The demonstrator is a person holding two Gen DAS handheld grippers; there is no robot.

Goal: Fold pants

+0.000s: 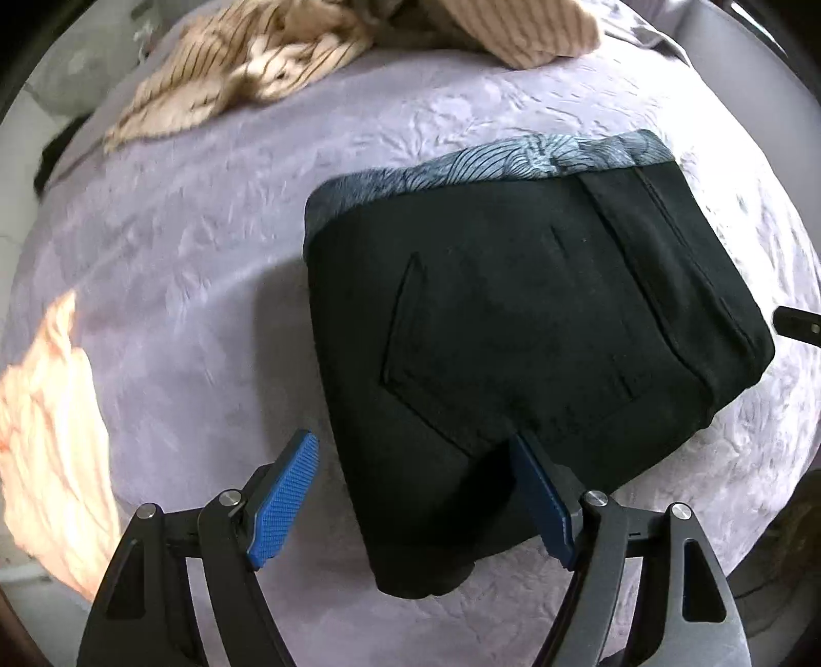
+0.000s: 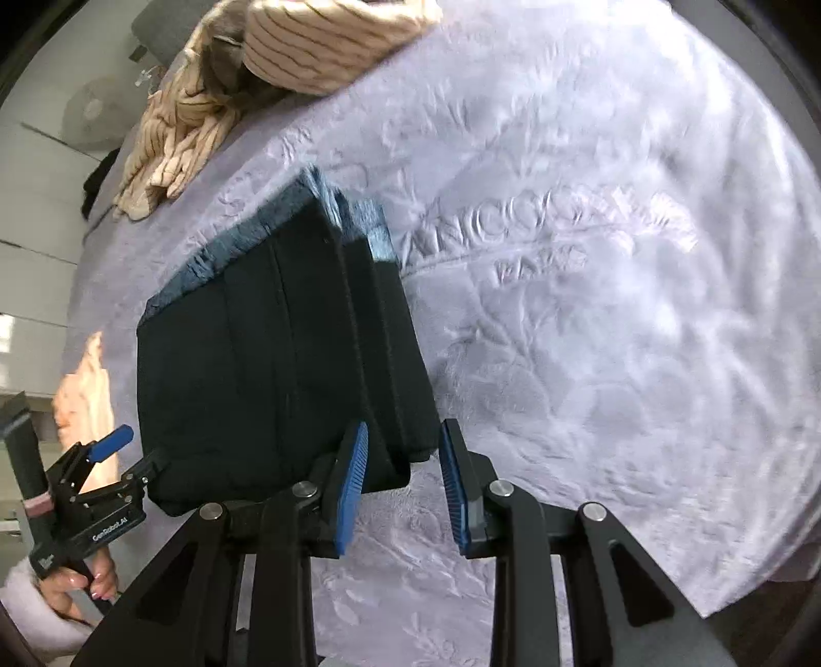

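Lying folded on bed (image 1: 205,267): black pants (image 1: 539,318). Left gripper (image 1: 415,492) spread wide, empty. Right gripper (image 2: 403,482) spread, pinching nothing (person's hand (image 2: 77,585) only in right view).

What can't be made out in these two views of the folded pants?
- Pants, left wrist view: underside and inner layers hidden by the top fold.
- Peach cloth, left wrist view: cut off by the frame edge and washed out by sunlight.
- Striped beige cloth, right wrist view: cut off by the top edge, blurred.
- Embossed lettering on the bedspread, right wrist view: too soft to read fully.
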